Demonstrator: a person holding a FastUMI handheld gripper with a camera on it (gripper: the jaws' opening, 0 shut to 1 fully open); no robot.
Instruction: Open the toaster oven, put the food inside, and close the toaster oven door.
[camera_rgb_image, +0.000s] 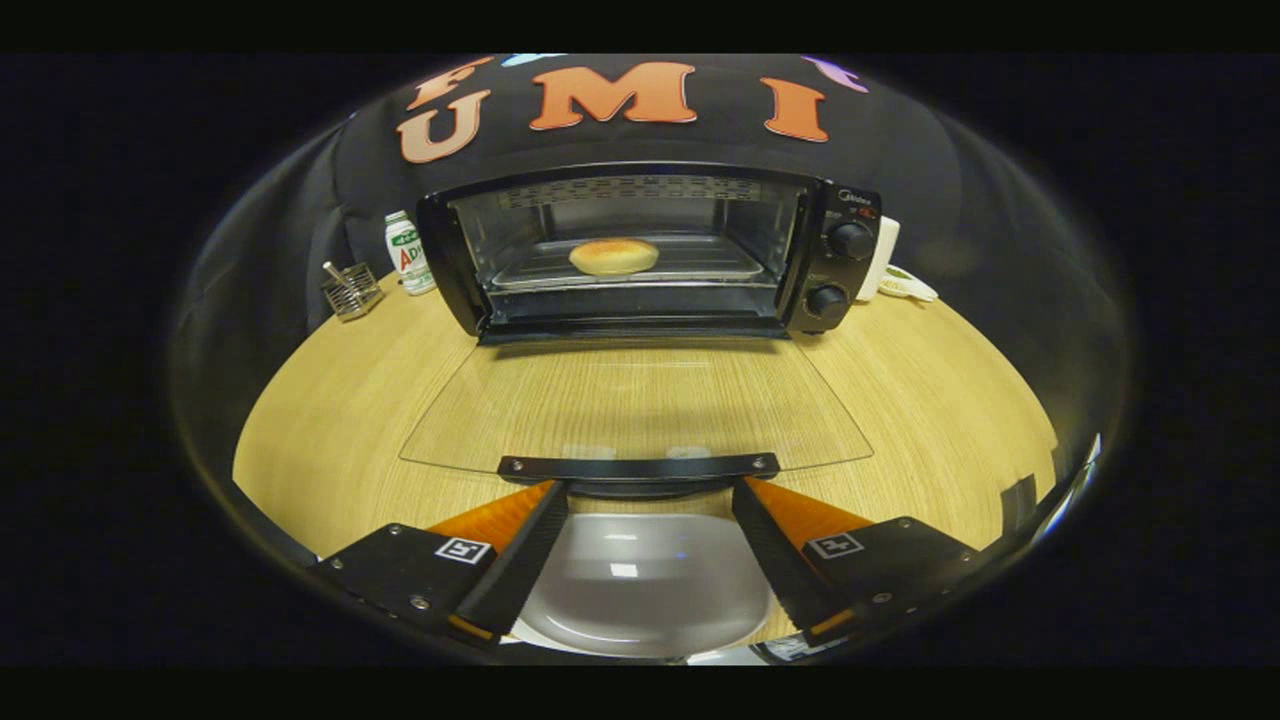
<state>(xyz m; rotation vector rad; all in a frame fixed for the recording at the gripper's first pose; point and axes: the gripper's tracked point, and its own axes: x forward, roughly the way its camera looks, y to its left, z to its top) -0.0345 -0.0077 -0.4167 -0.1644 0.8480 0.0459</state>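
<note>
- Bread roll (613, 256) sits on the tray (700, 268) inside the toaster oven (650, 250), so the food looks already placed; closing remains.
- Glass door (640, 405) lies folded flat over the bench (330, 420), its dark handle bar (638, 467) just ahead of the fingertips.
- Hand-held gripper (640, 500) is spread wide, holding nothing; a white plate (645, 580) lies below, between the fingers.
- Likely handling: the door is stiff, hinged, and its glass is slick and breakable, so lift by the handle bar, not the pane.
- Wood-grain bench is smooth; a bottle (408, 252) and a wire holder (352, 290) stand beside the oven, against the dark cloth wall.
</note>
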